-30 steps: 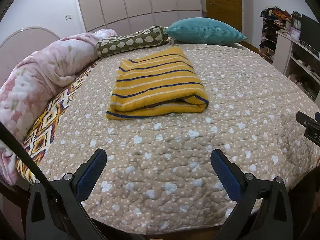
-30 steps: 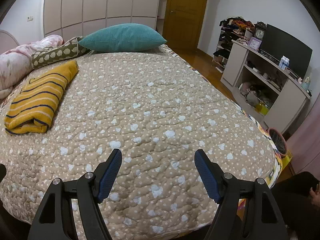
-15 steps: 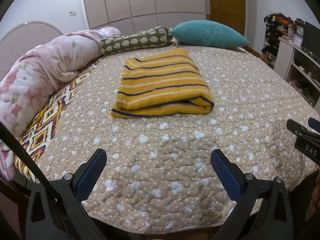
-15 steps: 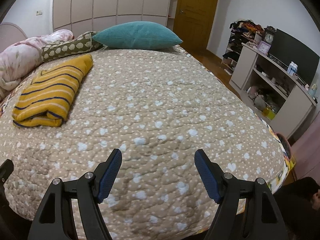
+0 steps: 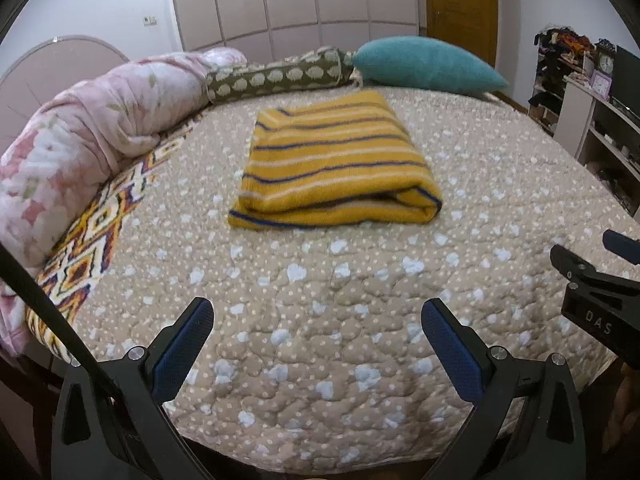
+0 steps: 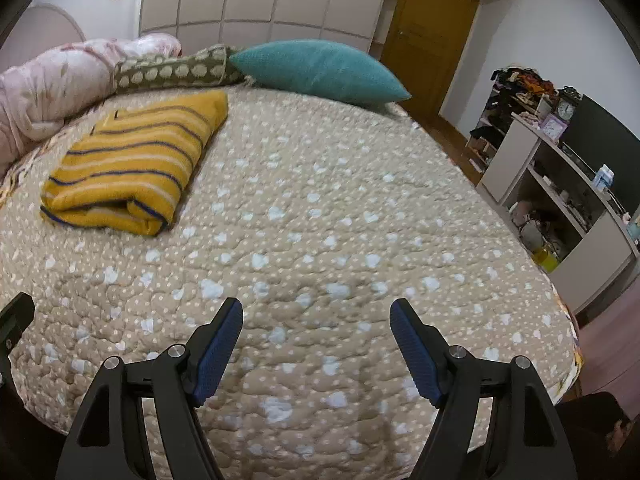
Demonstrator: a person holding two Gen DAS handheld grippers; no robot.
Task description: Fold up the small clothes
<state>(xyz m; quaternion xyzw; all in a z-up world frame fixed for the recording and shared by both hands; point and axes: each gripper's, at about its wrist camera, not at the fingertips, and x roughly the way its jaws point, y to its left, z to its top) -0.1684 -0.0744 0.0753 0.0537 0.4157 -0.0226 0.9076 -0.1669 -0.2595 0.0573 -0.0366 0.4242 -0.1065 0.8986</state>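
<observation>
A folded yellow garment with dark blue and white stripes lies flat on the beige dotted bedspread, toward the head of the bed. In the right wrist view the same garment sits at the upper left. My left gripper hovers open over the bed's near edge, well short of the garment, with nothing between its blue pads. My right gripper is also open and empty, over bare bedspread to the right of the garment. Part of the right gripper's body shows at the right edge of the left wrist view.
A pink floral duvet is bunched along the bed's left side. A green patterned bolster and a teal pillow lie at the head. A shelf unit with a TV and clutter stands right of the bed, a wooden door behind.
Both views have swung so the garment sits further right in each picture. The right gripper's body now reaches further into the left wrist view. Both grippers stay open.
</observation>
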